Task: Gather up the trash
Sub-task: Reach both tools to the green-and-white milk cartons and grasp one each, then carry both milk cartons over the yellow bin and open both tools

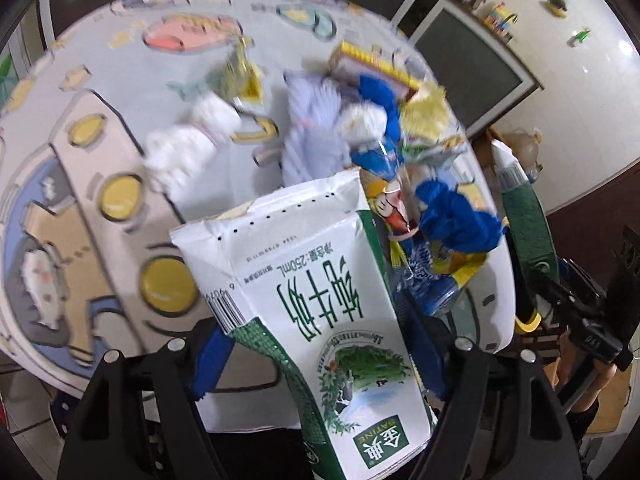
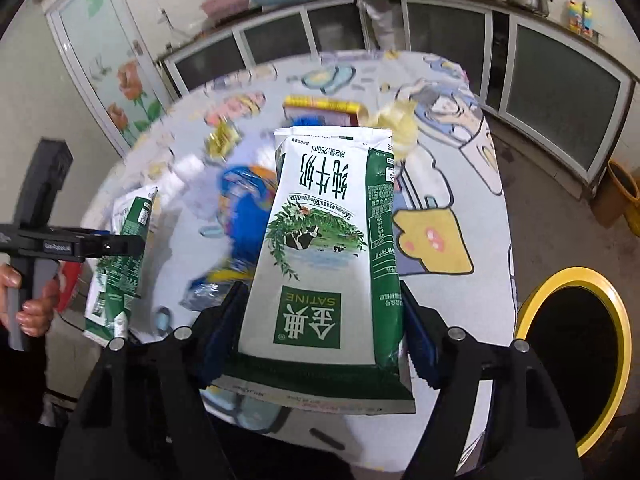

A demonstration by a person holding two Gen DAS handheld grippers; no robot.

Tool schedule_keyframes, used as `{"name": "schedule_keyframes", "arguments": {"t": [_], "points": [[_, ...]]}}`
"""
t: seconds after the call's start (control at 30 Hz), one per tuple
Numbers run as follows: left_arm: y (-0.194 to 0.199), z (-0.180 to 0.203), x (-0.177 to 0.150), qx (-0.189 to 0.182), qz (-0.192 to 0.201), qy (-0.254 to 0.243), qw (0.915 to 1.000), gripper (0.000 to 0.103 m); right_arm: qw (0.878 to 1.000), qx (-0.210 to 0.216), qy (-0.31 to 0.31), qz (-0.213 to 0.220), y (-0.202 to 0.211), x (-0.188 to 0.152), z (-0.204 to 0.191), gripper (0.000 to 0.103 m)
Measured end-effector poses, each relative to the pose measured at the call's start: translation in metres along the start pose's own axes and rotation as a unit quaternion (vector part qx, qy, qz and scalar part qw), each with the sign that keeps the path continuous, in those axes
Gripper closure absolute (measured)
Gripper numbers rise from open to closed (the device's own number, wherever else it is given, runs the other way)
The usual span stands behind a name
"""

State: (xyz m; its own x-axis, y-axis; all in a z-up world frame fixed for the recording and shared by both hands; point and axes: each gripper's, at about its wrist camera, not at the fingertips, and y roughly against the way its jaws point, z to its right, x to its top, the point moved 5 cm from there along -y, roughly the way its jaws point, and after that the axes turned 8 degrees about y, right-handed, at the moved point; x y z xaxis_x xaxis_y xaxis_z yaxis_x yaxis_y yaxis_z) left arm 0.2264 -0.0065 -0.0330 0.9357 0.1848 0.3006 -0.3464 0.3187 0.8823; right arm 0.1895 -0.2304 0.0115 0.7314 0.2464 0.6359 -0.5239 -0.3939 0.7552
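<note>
Both grippers, left gripper (image 1: 320,352) and right gripper (image 2: 320,332), each clamped a milk carton (image 1: 316,320) (image 2: 324,248); the right carton could slip short of the yellow-rimmed bin (image 2: 616,320) beside it.

The left gripper (image 1: 320,364) hides its own pads behind the milk carton (image 1: 304,300) clamped between them, and the carton's lower end runs off the bottom edge of the left wrist view. Beyond that carton, the trash pile (image 1: 360,128) on the table (image 1: 120,92) is smeared by motion blur, so its wrappers and tissues cannot be told apart. In the right wrist view, the second milk carton (image 2: 324,248) in the right gripper (image 2: 324,332) covers most of the pile behind it. To the right of that gripper, the yellow-rimmed bin (image 2: 576,360) is partly cut off by its arm.
</note>
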Motion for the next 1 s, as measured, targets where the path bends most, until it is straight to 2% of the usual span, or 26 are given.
{"name": "schedule_keyframes", "arguments": {"t": [0.23,0.4,0.63,0.73,0.8,1.0], "points": [[0.057,-0.006,0.003,-0.003,0.063,-0.028,0.9976,0.03,0.997,0.037,-0.018,0.061,0.053,0.012,-0.008,0.033],[0.081,0.006,-0.006,-0.004,0.092,-0.063,0.9937,0.031,0.995,0.029,-0.038,0.083,0.076,0.005,0.003,0.033],[0.073,0.059,-0.011,-0.03,0.078,-0.113,0.99,0.032,0.991,-0.038,-0.092,0.087,0.096,-0.026,0.049,0.033],[0.064,0.092,-0.01,-0.039,0.075,-0.14,0.9866,0.034,0.987,-0.06,-0.118,0.091,0.11,-0.044,0.072,0.033],[0.054,0.117,-0.01,-0.049,0.067,-0.157,0.9841,0.035,0.983,-0.091,-0.131,0.094,0.119,-0.056,0.087,0.033],[0.021,0.21,-0.012,-0.085,0.046,-0.226,0.9694,0.04,0.965,-0.159,-0.185,0.095,0.142,-0.095,0.138,0.033]]}}
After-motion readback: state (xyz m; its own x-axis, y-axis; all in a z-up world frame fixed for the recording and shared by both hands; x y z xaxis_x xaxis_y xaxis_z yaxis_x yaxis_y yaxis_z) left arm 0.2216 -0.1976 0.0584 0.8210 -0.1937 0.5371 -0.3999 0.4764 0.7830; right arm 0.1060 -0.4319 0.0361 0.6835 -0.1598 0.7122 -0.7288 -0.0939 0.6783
